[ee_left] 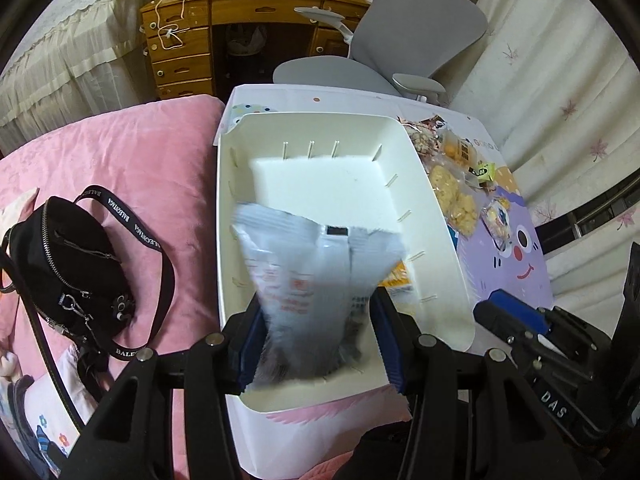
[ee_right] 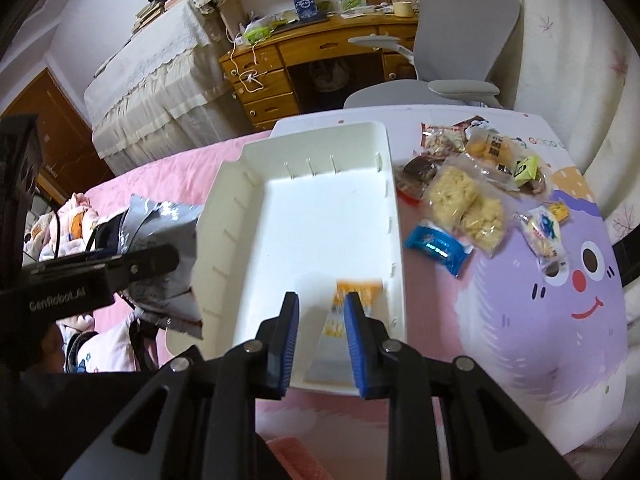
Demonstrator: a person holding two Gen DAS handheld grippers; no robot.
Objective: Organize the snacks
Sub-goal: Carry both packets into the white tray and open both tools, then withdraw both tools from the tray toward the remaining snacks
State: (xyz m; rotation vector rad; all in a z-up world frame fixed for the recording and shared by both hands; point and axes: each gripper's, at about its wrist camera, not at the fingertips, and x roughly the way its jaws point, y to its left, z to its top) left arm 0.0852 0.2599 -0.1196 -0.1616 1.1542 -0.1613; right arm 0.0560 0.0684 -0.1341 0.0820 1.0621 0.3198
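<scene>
My left gripper [ee_left: 318, 300] is shut on a grey foil snack bag [ee_left: 312, 272], which hangs upright at the near left of the white bin [ee_left: 440, 208]. The right wrist view shows that bag [ee_right: 168, 248] and the left gripper [ee_right: 120, 240] at the bin's left wall [ee_right: 224, 216]. My right gripper [ee_right: 322, 298] hovers over the bin's near end with its jaws drawn close and nothing between them. Below its right finger an orange and white packet [ee_right: 360, 292] lies on the bin floor, also seen as the orange packet [ee_left: 396, 276]. The right gripper [ee_left: 516, 312] sits beside the bin's near right corner.
Several loose snack packets [ee_right: 464, 200] and a blue packet [ee_right: 438, 246] lie on the cartoon mat [ee_right: 560, 280] right of the bin. A black shoulder bag [ee_left: 68, 264] rests on pink bedding at the left. A grey chair [ee_left: 400, 40] and a wooden desk [ee_left: 200, 40] stand behind.
</scene>
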